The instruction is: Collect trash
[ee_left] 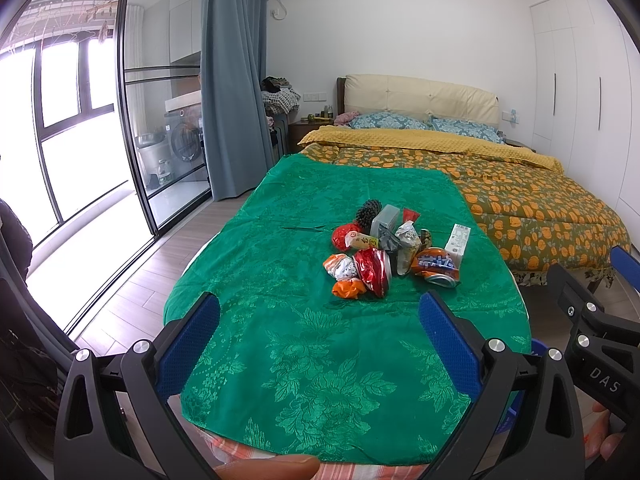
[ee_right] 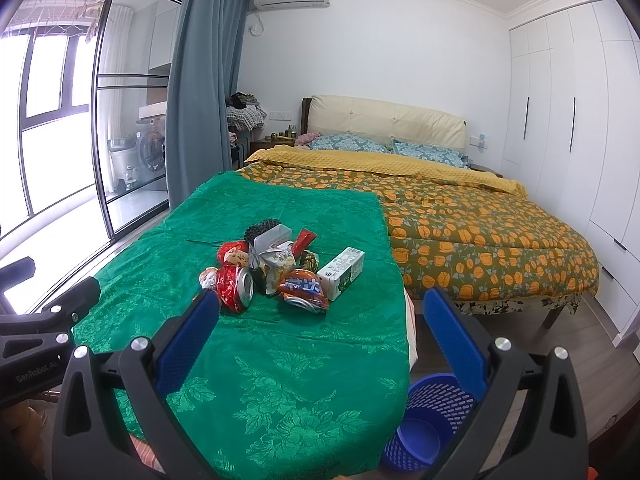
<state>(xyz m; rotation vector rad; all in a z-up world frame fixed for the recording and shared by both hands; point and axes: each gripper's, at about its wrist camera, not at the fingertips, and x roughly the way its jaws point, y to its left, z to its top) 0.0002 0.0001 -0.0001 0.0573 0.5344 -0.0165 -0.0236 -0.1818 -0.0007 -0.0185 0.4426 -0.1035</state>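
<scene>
Right wrist view, two crushed cans (ee_right: 240,286), one carton (ee_right: 341,268), one blue basket (ee_right: 428,424), both tools (ee_right: 320,316) spread.

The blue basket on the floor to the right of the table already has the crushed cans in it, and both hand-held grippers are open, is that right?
Not quite: the right wrist view shows the blue basket empty; the crushed cans lie on the green tablecloth. Both the left hand-held gripper and the right hand-held gripper are open.

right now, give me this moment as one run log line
left tool open, empty | right tool open, empty | trash pile untouched on green cloth | blue basket on floor, looks empty
</scene>
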